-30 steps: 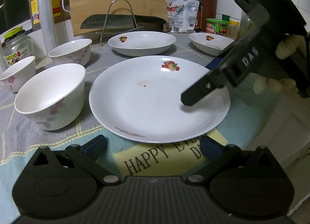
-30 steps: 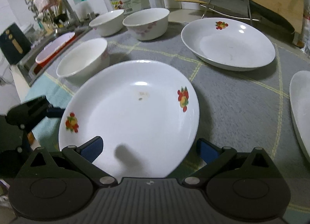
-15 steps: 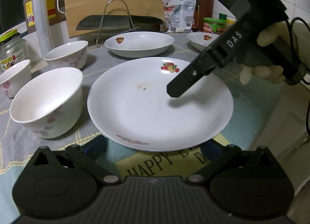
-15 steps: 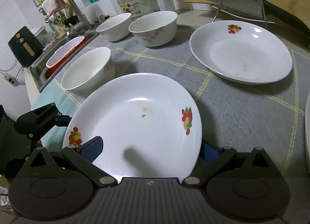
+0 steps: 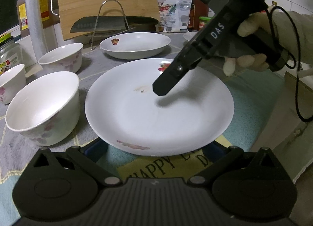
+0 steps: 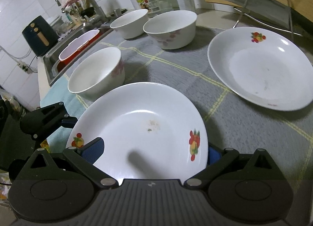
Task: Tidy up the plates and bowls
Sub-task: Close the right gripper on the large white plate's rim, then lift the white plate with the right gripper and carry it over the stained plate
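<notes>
Logging the counter as my two wrist cameras give it.

1. Large fruit-print plate (image 5: 185,112): nearest the front edge, lying partly on the grey checked cloth (image 6: 225,124) and partly over the mat lettered "HAPPY" (image 5: 156,165). Small brown smear near its centre. I cannot tell whether it rests flat or is raised.
2. Left gripper (image 5: 156,147): jaws spread wide and empty, low at the plate's near rim, which hides both blue pad tips.
3. Right gripper (image 6: 154,151): jaws wide, not clamped. One blue pad lies over the plate's inner face, the other is half hidden behind the rim. From the left camera, its black finger hangs above the plate's middle and casts a shadow there. A person's hand (image 5: 248,58) grips the handle.
4. Nearest bowl (image 5: 43,108): white with pink flowers, upright, just beside the plate's left edge.
5. Second bowl (image 5: 62,58) and third bowl (image 5: 9,83): same pattern, further back, close together.
6. Second plate (image 5: 137,46): behind the first, apart from it, in front of the wire rack (image 5: 101,11).
7. Third plate (image 5: 190,35): only a sliver of its rim shows behind the right gripper.
8. Cleaver (image 5: 109,23): lying across the rack, with a bamboo cutting board (image 5: 105,1) leaning behind.
9. Sink (image 6: 52,58): left of the cloth, holding a red-and-white basin (image 6: 78,46).
</notes>
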A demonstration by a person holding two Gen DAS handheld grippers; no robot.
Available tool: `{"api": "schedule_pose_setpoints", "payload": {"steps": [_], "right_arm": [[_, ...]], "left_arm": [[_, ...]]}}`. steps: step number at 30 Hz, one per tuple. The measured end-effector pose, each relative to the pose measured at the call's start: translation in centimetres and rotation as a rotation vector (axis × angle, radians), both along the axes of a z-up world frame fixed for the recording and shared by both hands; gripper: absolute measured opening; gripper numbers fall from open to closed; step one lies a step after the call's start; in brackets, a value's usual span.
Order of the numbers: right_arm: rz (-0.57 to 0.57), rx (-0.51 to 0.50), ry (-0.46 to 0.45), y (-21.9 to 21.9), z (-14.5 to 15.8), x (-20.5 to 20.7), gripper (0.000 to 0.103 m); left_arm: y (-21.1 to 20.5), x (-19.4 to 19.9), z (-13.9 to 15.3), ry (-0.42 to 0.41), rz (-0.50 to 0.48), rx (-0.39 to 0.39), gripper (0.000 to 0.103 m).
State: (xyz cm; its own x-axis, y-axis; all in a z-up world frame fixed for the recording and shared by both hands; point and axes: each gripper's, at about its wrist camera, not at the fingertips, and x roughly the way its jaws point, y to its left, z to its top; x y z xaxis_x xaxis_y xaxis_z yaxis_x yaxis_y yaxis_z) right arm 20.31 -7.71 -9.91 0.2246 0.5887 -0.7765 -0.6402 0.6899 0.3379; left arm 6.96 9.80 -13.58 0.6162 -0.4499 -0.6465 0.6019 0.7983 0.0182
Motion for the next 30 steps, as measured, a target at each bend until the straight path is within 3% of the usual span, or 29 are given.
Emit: {"api": "schedule_pose_setpoints", "payload": {"steps": [30], "right_arm": [[0.013, -0.02, 0.028, 0.35, 0.61, 0.36, 0.103]], "left_arm": [[-0.5, 0.17, 0.31, -0.01, -0.044, 0.009, 0.103]]}}
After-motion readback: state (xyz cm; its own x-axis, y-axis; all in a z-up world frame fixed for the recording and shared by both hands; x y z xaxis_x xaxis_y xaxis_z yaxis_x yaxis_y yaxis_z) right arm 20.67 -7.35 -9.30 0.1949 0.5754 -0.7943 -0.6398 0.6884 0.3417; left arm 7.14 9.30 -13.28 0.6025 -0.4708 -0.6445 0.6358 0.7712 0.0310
